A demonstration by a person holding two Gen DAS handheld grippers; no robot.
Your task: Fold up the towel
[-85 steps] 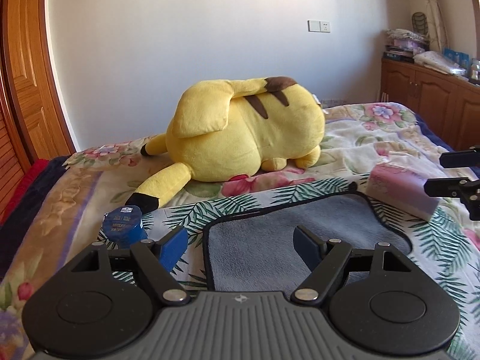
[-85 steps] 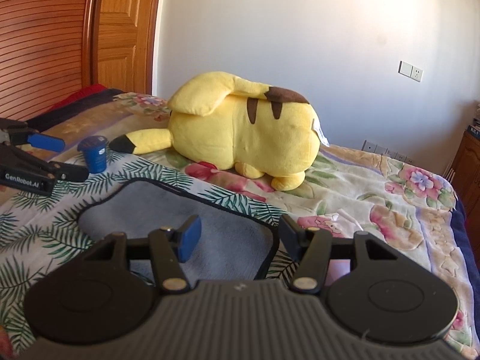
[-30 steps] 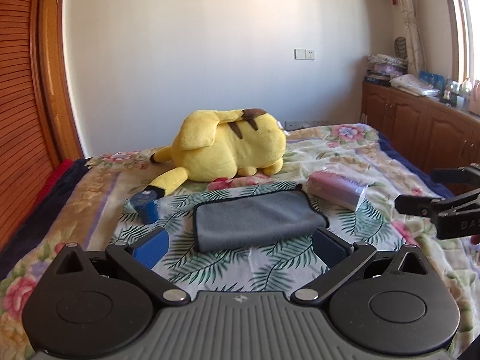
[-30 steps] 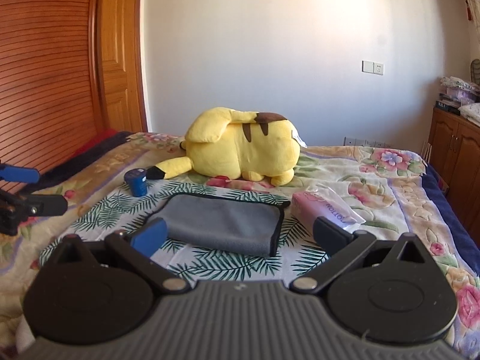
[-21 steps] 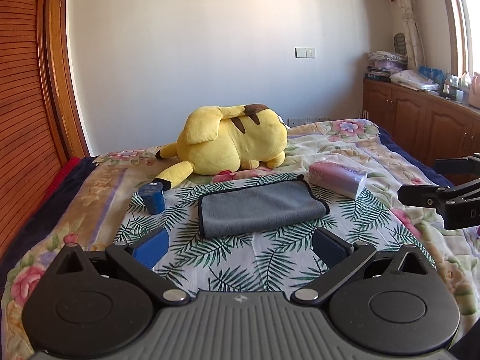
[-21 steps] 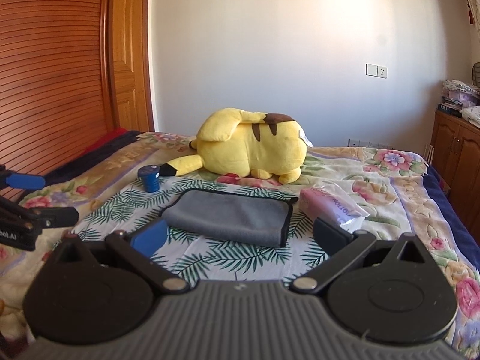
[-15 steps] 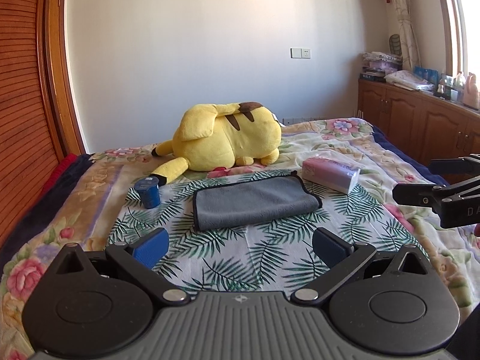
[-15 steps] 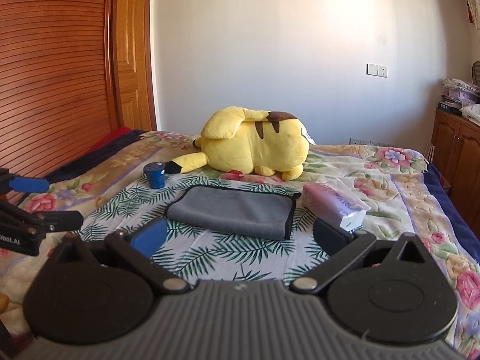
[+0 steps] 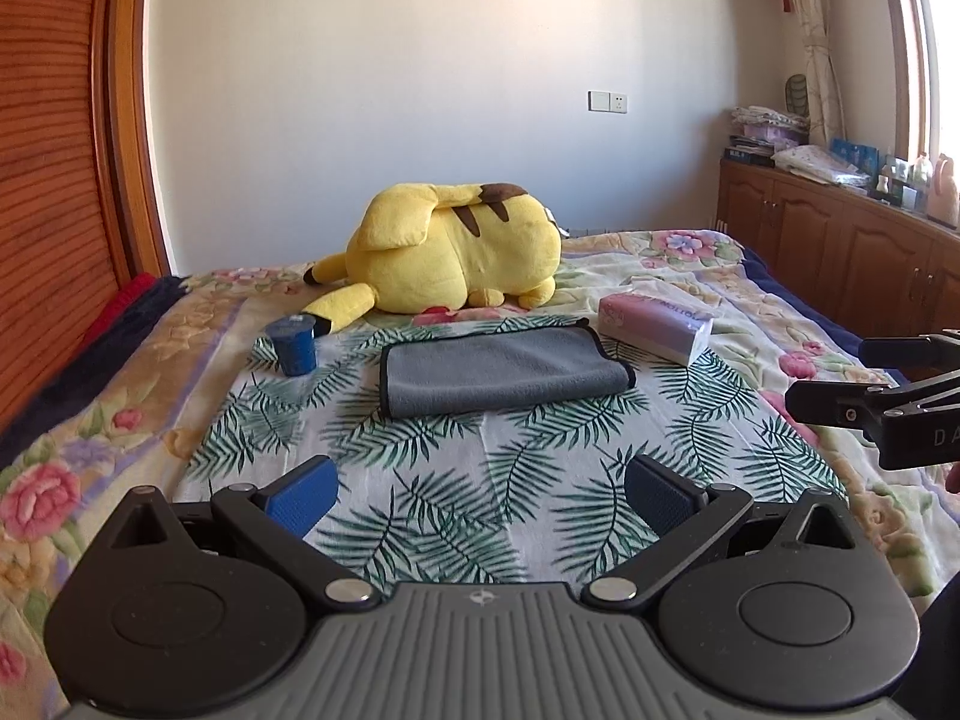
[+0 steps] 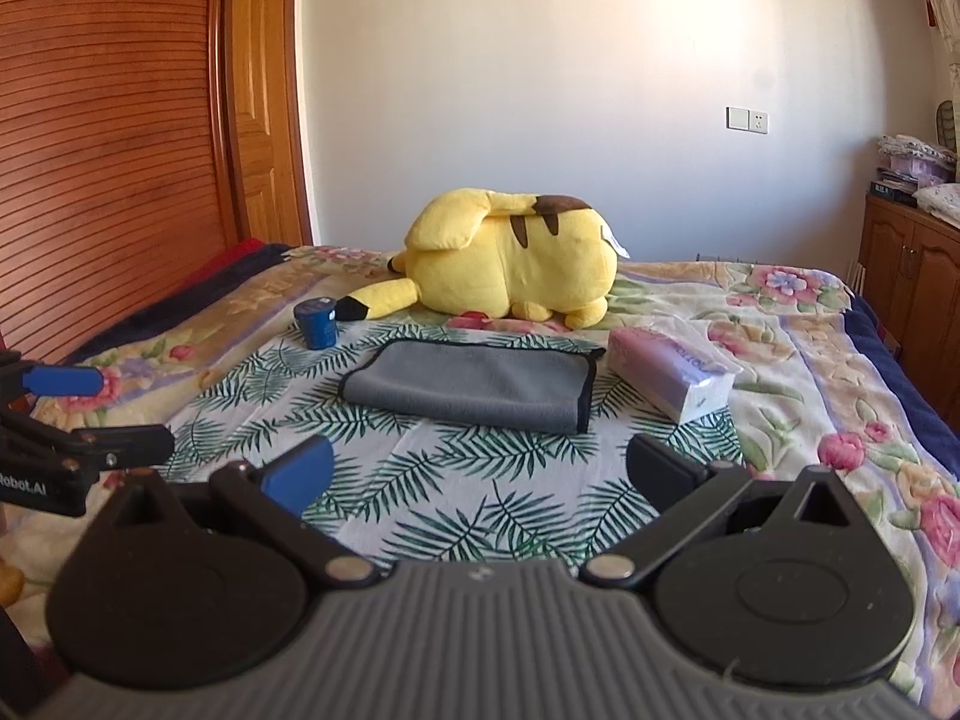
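Observation:
A grey towel (image 9: 501, 369) with a dark edge lies folded into a flat rectangle on the palm-leaf cloth in the middle of the bed; it also shows in the right wrist view (image 10: 474, 384). My left gripper (image 9: 480, 495) is open and empty, held well back from the towel, near the bed's front. My right gripper (image 10: 477, 474) is open and empty too, equally far back. Each gripper shows at the edge of the other's view: the right one (image 9: 840, 384) and the left one (image 10: 114, 414).
A big yellow plush toy (image 9: 456, 252) lies behind the towel. A small blue cup (image 9: 292, 345) stands left of the towel. A pink tissue pack (image 9: 657, 327) lies right of it. Wooden cabinets (image 9: 840, 246) line the right wall, a wooden door (image 10: 120, 120) the left.
Both grippers have opened wider and pulled back from the towel towards the front of the bed. The towel now lies folded and alone on the cloth.

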